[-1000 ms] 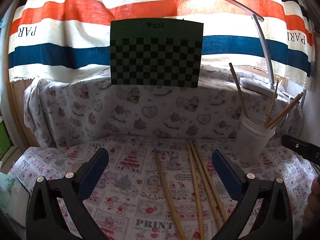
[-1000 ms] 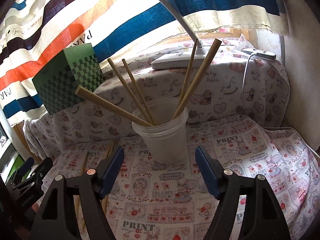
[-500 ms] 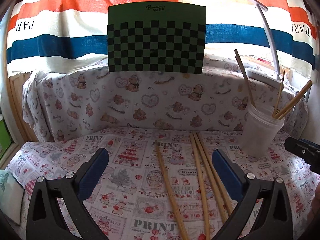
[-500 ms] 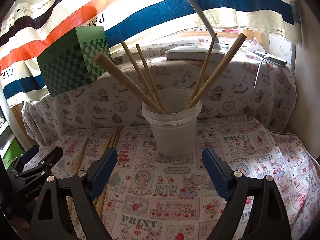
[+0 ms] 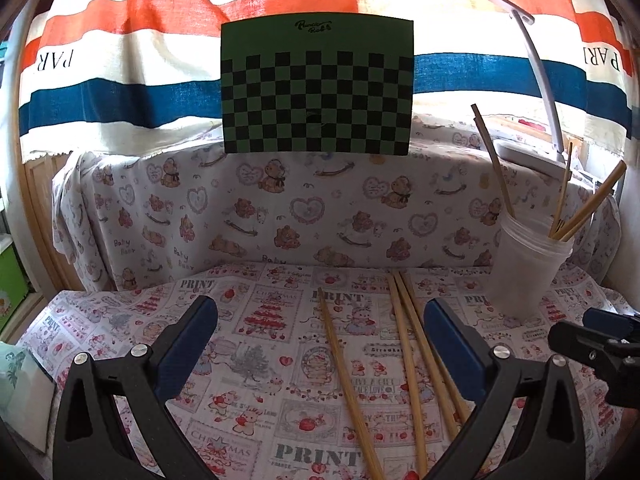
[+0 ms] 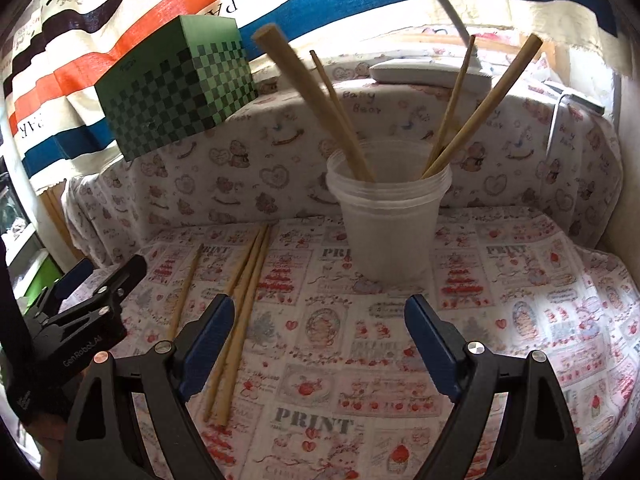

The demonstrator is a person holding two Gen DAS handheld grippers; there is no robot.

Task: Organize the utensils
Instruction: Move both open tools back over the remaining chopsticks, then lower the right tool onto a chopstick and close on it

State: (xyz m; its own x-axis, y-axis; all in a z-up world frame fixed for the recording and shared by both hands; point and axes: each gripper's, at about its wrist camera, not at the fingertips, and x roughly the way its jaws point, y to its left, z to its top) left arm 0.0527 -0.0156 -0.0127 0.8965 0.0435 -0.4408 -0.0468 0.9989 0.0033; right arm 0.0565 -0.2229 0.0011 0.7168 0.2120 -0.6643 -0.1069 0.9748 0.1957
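The right claw (image 6: 318, 330) stands wide apart with nothing between its blue pads; the jaws have just been opening, and it hangs over the printed cloth of the bench (image 6: 500, 300), short of the cup (image 6: 390, 220). The left claw (image 5: 320, 334) is also apart and empty, its opening framing the loose chopsticks (image 5: 404, 344) that lie flat on the cloth.

The step in hand looks like fetching the next stick. Four appear to lie on the bench: one alone (image 5: 344, 368) towards the left, and what seems to be three bunched together just beside it, touching along their length. To do this well, the lone stick is probably the easier pick, since the bunched ones would likely roll or come up together. A claw should come down across the stick rather than along it, pinch near the middle so it does not tip, and lift it clear before swinging over. The cloth is soft and wrinkled, so pressing too deep may snag fabric with the stick.

The cup is a cloudy plastic tub, upright, standing at the right rear of the bench, near the cloth-covered back ledge. It holds about five sticks: some lean left, among them a thick one (image 6: 312, 104), and two lean right, splayed against the rim. The middle of the mouth is free, so the next stick is best dropped there, tip first and close to upright, without knocking the leaning ones or tipping the light tub
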